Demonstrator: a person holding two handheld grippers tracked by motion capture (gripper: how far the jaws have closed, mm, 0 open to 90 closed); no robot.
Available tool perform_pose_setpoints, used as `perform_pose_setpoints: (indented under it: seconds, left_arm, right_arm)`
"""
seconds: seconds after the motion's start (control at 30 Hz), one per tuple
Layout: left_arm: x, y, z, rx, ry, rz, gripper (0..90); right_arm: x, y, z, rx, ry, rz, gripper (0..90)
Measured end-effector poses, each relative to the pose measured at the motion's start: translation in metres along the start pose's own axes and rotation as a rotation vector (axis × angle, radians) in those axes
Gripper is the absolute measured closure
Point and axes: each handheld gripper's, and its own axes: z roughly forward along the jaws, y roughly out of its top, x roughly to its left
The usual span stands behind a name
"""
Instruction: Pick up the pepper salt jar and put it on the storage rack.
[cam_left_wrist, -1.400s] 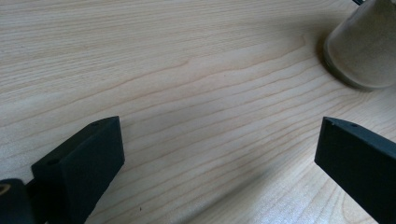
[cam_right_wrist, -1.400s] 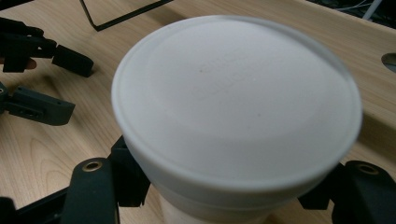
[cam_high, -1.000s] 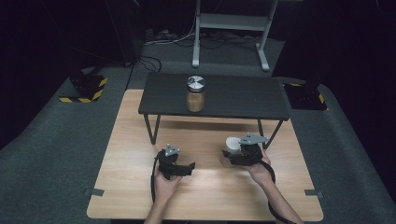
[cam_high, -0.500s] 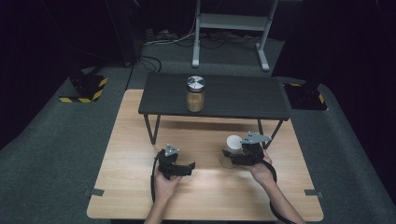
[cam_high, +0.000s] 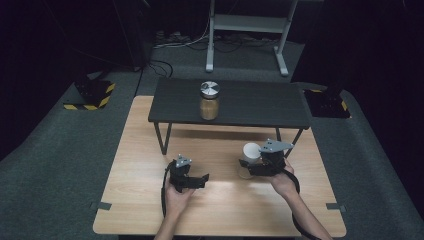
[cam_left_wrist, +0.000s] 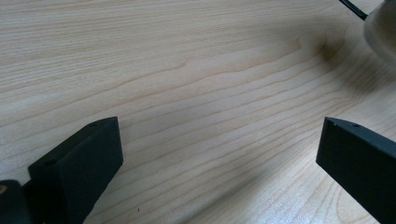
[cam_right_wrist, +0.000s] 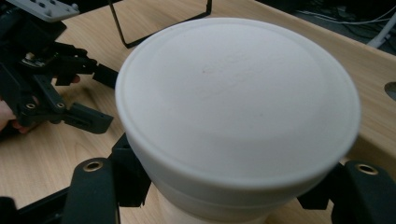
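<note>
At the left of the high view, the left hand-held gripper (cam_high: 199, 179) lay low over the light wooden table (cam_high: 135, 170), held in the person's left hand (cam_high: 177, 197). Its jaws stood wide apart with nothing between them; in the left gripper view only bare wood grain lay in the gap, and the pale edge of the container (cam_left_wrist: 382, 28) showed at the top right corner.

Farther back, near the middle, a glass jar (cam_high: 209, 101) with a silver lid and tan contents stood upright on a dark raised shelf (cam_high: 260, 102) set on thin metal legs over the table's far half.

To the right, the right hand-held gripper (cam_high: 246, 166) was closed around a container with a white lid (cam_high: 251, 152), which stood on the table in front of the shelf. In the right gripper view the white lid (cam_right_wrist: 238, 102) sat close between the two jaws, which pressed on the body just under it, and the left hand-held gripper (cam_right_wrist: 70, 100) lay beyond, apart from the container.
</note>
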Motion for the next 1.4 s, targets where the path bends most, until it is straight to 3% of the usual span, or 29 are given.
perform_pose_setpoints:
  seconds: [0.53,1.4]
  left_arm:
    - [0.0,0.0,0.0,-0.001,-0.001,-0.002,0.8]
    - [0.0,-0.001,-0.001,-0.005,0.0,0.002,0.8]
  right_arm:
    - [-0.004,0.021,-0.017,-0.004,0.05,-0.031,34.5]
    - [-0.014,0.064,-0.051,-0.061,0.11,-0.08,34.6]
